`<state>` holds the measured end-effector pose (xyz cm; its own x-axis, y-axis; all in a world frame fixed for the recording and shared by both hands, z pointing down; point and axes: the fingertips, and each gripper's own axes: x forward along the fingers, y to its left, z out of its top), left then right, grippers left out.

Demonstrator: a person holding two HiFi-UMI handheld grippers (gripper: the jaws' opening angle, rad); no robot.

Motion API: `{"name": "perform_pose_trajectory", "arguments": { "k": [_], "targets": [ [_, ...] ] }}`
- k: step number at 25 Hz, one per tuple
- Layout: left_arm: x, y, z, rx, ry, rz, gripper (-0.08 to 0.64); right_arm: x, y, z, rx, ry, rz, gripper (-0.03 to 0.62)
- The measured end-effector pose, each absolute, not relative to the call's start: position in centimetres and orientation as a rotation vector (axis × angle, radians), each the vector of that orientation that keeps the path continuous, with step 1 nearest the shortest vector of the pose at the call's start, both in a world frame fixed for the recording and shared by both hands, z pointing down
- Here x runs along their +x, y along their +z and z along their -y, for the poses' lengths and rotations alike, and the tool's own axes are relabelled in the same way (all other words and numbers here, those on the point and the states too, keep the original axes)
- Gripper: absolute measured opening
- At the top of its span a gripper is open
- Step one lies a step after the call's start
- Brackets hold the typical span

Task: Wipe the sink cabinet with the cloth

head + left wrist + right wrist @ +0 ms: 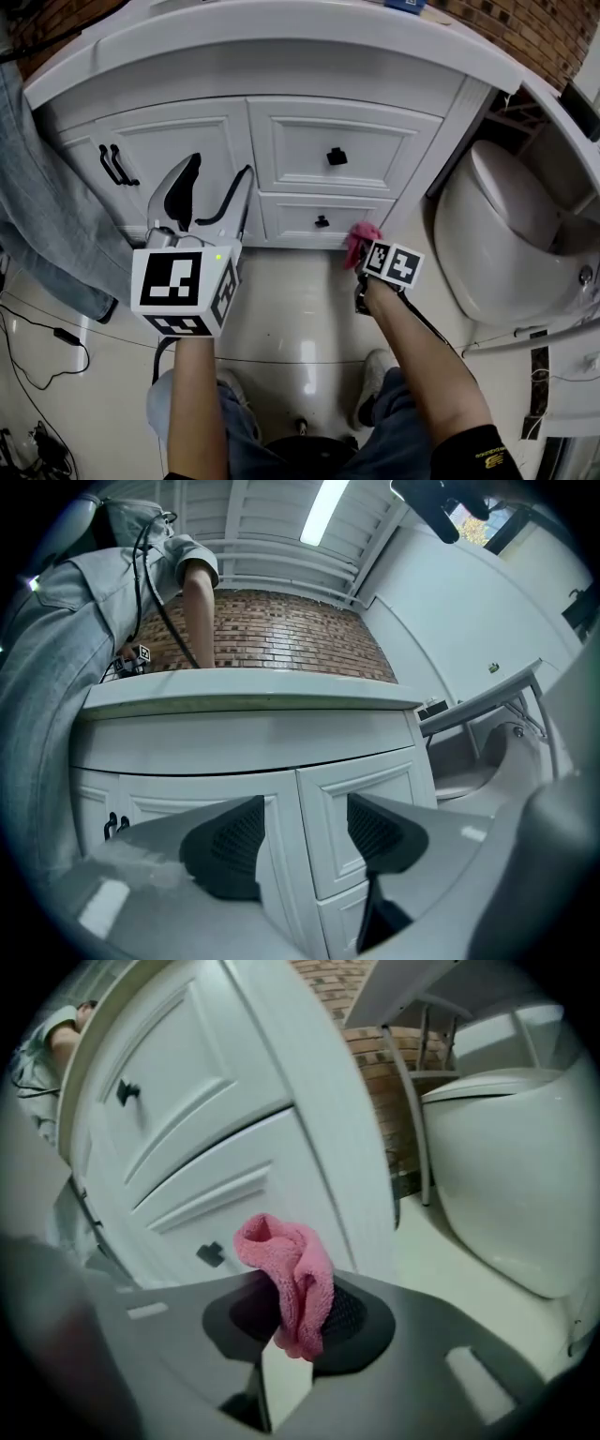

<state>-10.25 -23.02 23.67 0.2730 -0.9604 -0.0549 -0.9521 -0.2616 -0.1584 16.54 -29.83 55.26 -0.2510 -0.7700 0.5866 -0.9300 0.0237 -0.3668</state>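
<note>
Near the cabinet [356,127] knob [211,1254], the cloth [286,1279] was pinched in the right tongs [298,1321] — left tongs [302,834] were spread, empty; it could be snagged there, pulled free.

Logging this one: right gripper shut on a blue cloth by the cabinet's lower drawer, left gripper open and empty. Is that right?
Only the colour is wrong: the cloth is pink, as the right gripper view shows. The right gripper is shut on it by the lower drawer, and the left gripper is open and empty.
</note>
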Motion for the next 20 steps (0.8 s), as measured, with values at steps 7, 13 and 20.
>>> {"name": "perform_pose_trajectory", "arguments": {
  "k": [7,13,20],
  "targets": [
    [-12.1,23.7,22.3,-2.342,-0.105,-1.837,0.275,0.3,58.5,28.0,1.388,1.167,2.255,0.077],
    [-13.3,23.9,22.2,-2.331,-0.116,-1.862,0.275,-9.0,57.5,28.9,1.245,1.092,2.396,0.077],
    [-13.4,23.6,22.3,-2.333,-0.107,-1.853,0.275,-1.7,59.2,30.8,1.502,1.007,2.174,0.077]
  ]
}}
